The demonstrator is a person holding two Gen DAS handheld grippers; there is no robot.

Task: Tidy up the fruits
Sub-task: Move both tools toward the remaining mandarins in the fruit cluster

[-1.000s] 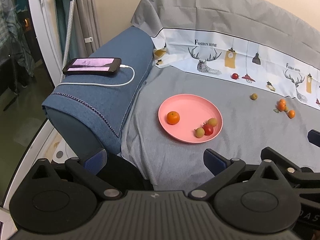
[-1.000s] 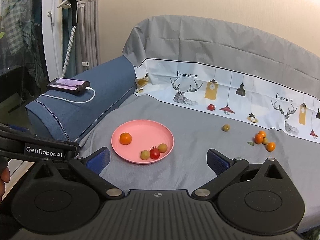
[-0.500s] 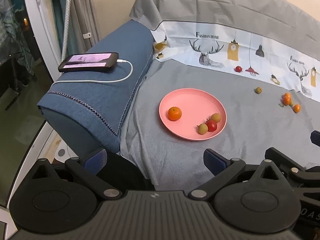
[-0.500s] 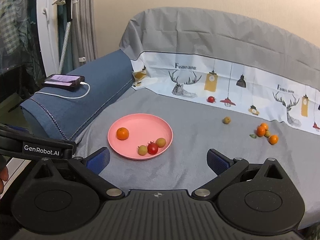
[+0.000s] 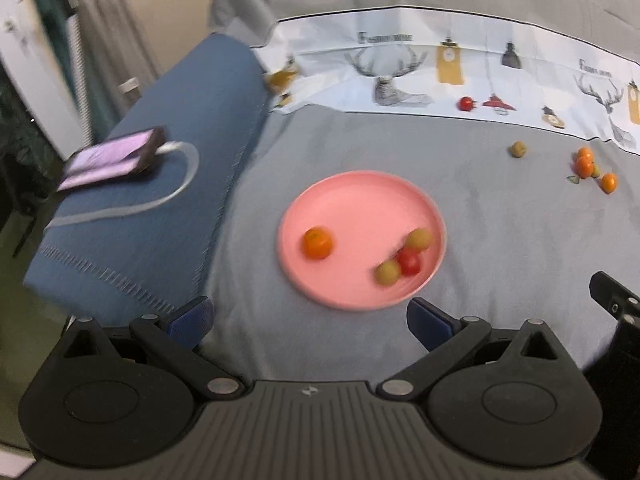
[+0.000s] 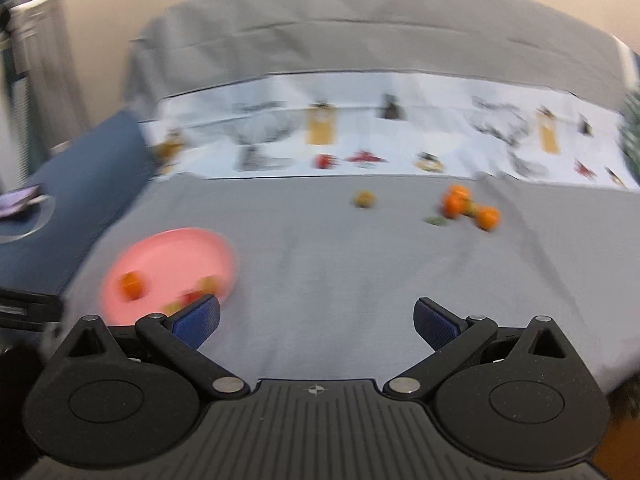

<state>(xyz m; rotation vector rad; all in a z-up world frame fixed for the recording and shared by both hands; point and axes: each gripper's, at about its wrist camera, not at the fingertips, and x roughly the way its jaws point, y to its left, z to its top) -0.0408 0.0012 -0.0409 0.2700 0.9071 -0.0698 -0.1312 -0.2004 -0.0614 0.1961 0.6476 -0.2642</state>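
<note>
A pink plate (image 5: 360,196) lies on the grey sofa cover and holds an orange (image 5: 317,242), a red tomato (image 5: 409,261) and two yellow-green fruits (image 5: 387,273). Loose fruit lies further back: a cluster of small oranges (image 5: 585,166), a yellow-green fruit (image 5: 518,149) and a red tomato (image 5: 465,103). My left gripper (image 5: 310,318) is open and empty just in front of the plate. My right gripper (image 6: 316,320) is open and empty; in its blurred view the plate (image 6: 172,256) is at the left and the oranges (image 6: 456,204) lie ahead to the right.
A blue sofa armrest (image 5: 160,200) at the left carries a phone (image 5: 112,156) on a white charging cable. A white printed cloth band (image 5: 440,64) runs along the sofa back. The right gripper's body (image 5: 616,300) shows at the right edge of the left wrist view.
Both grippers have moved forward over the seat. The right gripper swung right, so the plate slid left in its view and the oranges came nearer. Both views are motion-blurred.
</note>
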